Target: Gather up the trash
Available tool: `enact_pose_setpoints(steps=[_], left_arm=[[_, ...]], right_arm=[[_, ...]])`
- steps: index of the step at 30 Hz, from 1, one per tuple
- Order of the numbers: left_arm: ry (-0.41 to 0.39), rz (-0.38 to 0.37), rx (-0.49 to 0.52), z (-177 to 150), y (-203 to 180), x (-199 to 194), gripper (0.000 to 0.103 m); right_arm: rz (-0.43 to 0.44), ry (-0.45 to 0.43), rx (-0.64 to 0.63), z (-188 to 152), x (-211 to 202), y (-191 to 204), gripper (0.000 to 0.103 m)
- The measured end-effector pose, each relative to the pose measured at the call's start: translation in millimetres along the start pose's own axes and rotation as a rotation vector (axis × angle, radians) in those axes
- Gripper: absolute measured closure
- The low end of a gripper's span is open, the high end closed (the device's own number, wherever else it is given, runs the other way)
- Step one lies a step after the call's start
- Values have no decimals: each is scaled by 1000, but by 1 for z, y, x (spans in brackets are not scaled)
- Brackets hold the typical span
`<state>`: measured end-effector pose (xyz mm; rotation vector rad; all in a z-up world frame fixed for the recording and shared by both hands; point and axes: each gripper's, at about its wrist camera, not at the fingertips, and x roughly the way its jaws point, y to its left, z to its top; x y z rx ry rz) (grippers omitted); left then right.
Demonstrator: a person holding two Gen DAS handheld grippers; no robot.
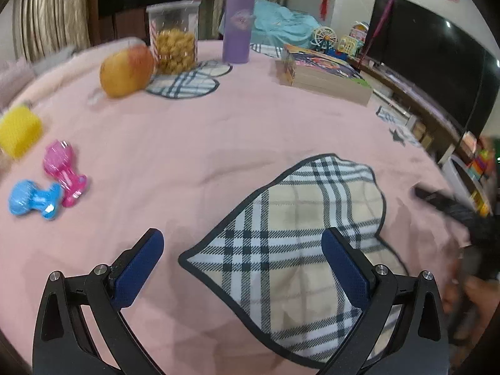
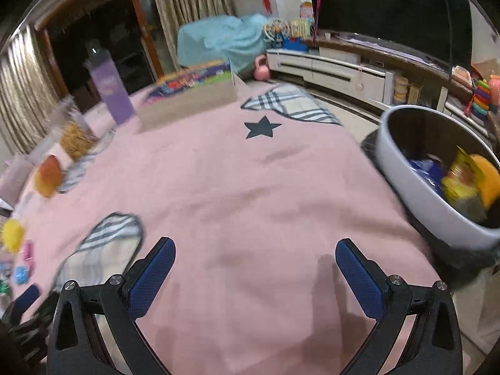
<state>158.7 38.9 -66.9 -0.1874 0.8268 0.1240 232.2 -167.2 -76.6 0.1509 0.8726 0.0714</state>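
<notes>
My left gripper is open and empty, low over a heart-shaped plaid mat on the pink tablecloth. The right gripper is also open with nothing between its blue pads, above bare pink cloth. A grey round bin lined with a black bag stands off the table's right edge; inside lie a blue wrapper, a yellow wrapper and an orange peel. The right gripper shows as a dark blur at the right edge of the left wrist view.
On the table's left are a pink toy, a blue toy and a yellow block. Further back stand an orange-red fruit, a snack jar, a purple tumbler and stacked books. A TV is at right.
</notes>
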Motion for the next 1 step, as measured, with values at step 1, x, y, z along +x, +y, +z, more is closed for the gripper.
enact_pose_setpoints(steps=[1], left_arm=[[4, -3, 3, 0, -1, 1, 0]], right_arm=[[-37, 57, -10, 2, 14, 3, 0]])
